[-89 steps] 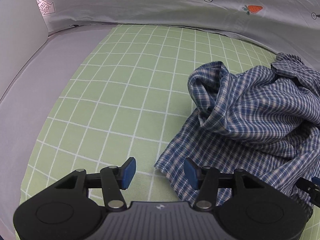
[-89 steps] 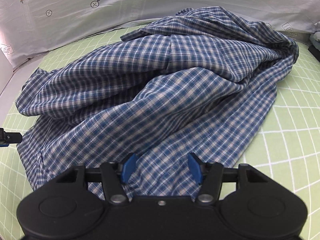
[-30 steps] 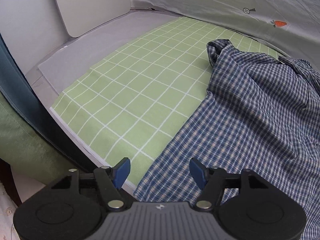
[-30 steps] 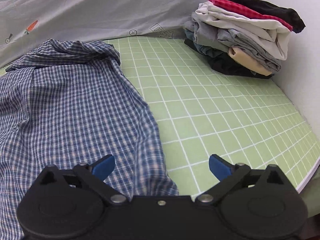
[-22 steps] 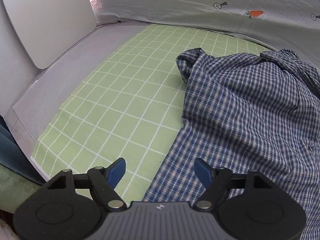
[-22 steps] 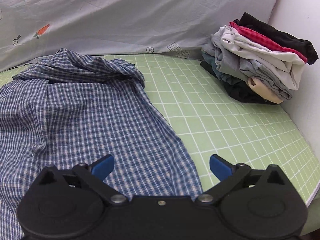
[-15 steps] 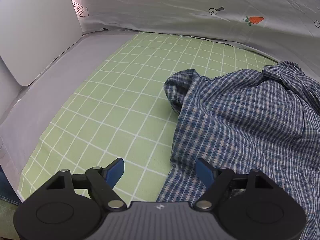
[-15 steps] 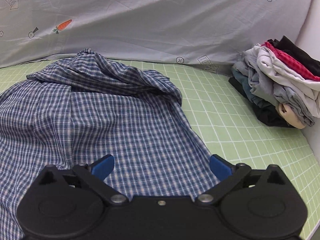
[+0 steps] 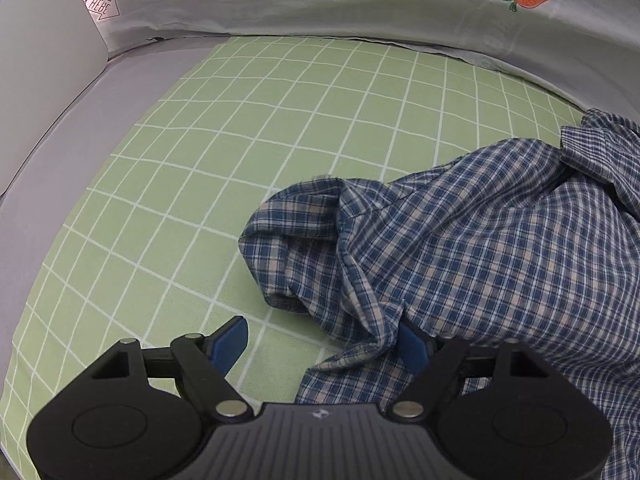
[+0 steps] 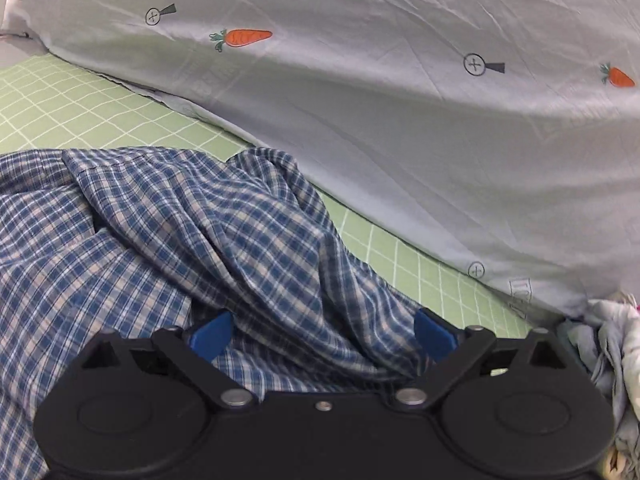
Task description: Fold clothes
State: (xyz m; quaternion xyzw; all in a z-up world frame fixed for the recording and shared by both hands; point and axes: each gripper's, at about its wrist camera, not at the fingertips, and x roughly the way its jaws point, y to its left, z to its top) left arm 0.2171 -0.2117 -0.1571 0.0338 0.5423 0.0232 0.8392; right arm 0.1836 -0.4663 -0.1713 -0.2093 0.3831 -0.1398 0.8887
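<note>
A blue and white checked shirt (image 9: 480, 248) lies crumpled on the green grid sheet (image 9: 280, 120). In the left wrist view its bunched left edge reaches down between the fingers of my left gripper (image 9: 320, 340), which stands open and low over the sheet; cloth drapes over the right finger. In the right wrist view the same shirt (image 10: 200, 240) fills the lower left, and a raised fold runs between the wide-open fingers of my right gripper (image 10: 324, 332).
A grey sheet printed with carrots (image 10: 400, 100) rises along the back. A white panel (image 9: 40, 48) and a grey strip (image 9: 60, 152) border the left side. A pile of folded clothes (image 10: 616, 352) shows at the right edge.
Both grippers have moved forward and down toward the shirt. The left one now has the shirt's edge between its fingers; the right one has turned left, so the clothes pile slid to the frame edge.
</note>
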